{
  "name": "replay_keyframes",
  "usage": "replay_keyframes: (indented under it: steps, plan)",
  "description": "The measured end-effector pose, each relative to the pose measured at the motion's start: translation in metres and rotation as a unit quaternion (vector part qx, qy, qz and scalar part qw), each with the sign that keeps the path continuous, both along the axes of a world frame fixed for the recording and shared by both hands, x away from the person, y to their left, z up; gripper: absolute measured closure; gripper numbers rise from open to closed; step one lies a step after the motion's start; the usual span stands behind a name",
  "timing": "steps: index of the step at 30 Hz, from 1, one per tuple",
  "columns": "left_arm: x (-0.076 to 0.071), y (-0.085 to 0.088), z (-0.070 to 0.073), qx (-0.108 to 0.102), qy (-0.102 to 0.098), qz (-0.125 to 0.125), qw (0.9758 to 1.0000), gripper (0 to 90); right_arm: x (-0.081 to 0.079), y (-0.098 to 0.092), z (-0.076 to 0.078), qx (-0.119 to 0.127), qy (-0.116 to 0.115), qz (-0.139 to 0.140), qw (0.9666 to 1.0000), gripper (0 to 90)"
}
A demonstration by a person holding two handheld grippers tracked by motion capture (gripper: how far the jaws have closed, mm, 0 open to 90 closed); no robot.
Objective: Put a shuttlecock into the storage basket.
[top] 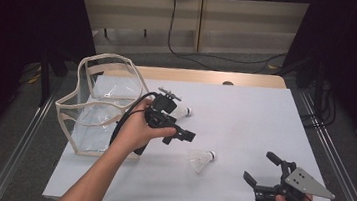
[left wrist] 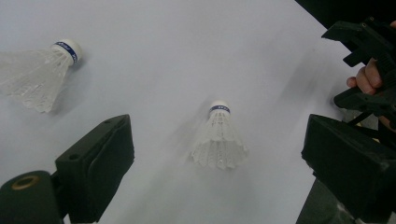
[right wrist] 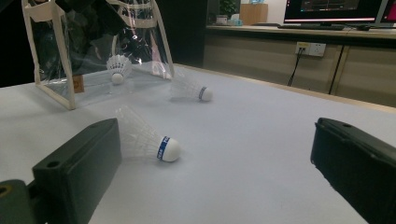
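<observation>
Two white shuttlecocks lie on the white table. One shuttlecock (top: pixel 202 159) (left wrist: pixel 219 137) (right wrist: pixel 149 140) rests near the middle, cork up-right in the high view. The other shuttlecock (top: pixel 183 112) (left wrist: pixel 42 70) (right wrist: pixel 189 88) lies farther back, partly behind my left gripper (top: pixel 180 133) (left wrist: pixel 217 126). That gripper hovers over the table, open and empty, looking down on the nearer shuttlecock. My right gripper (top: pixel 259 166) (right wrist: pixel 215 126) sits low at the table's front right, open, nothing between its jaws. A third shuttlecock (right wrist: pixel 117 69) lies inside the clear bag (top: pixel 91 102) (right wrist: pixel 51 60).
The clear bag with beige trim stands open at the table's left edge. The white table (top: pixel 245 112) has bare room at its middle and right. Cables and a wooden wall panel run behind the table. Metal rails flank both sides.
</observation>
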State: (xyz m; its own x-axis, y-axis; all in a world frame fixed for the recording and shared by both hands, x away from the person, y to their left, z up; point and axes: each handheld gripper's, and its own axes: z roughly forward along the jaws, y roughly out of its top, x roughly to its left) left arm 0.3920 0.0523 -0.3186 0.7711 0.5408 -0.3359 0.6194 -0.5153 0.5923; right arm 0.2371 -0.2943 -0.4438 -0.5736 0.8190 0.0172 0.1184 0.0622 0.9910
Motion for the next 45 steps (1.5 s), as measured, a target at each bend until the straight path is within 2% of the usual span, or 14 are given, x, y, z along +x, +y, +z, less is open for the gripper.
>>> replay_keyframes:
  steps: [3, 8, 18, 20, 21, 24, 45]
  plan:
    - [0.001, -0.001, -0.001, 0.002, -0.003, -0.008, 1.0000, 8.6, 0.000, 0.000, 0.000, 0.001, 0.000, 0.000, 1.0000, 1.4]
    - [0.000, -0.004, -0.005, -0.004, -0.002, -0.002, 1.0000, 7.0, 0.000, 0.000, 0.000, 0.000, 0.001, 0.001, 1.0000, 1.4]
    - [0.000, -0.012, -0.011, 0.004, -0.001, -0.018, 0.9998, 4.3, 0.000, 0.000, 0.000, 0.000, -0.001, 0.001, 1.0000, 1.4]
    - [-0.001, -0.014, -0.012, 0.000, 0.000, -0.017, 0.9999, 4.4, 0.000, 0.000, 0.000, 0.000, -0.001, 0.001, 1.0000, 1.4]
    - [0.000, -0.014, -0.013, 0.002, -0.002, -0.021, 0.9998, 4.4, 0.000, 0.000, 0.000, 0.001, 0.000, 0.001, 1.0000, 1.4]
    - [0.000, -0.015, -0.014, 0.007, -0.002, -0.014, 0.9999, 4.4, 0.000, 0.000, 0.000, 0.000, 0.000, 0.001, 1.0000, 1.4]
    - [-0.002, -0.028, -0.025, 0.012, -0.001, -0.023, 0.9997, 7.9, 0.000, 0.000, 0.000, 0.000, -0.001, 0.000, 1.0000, 1.4]
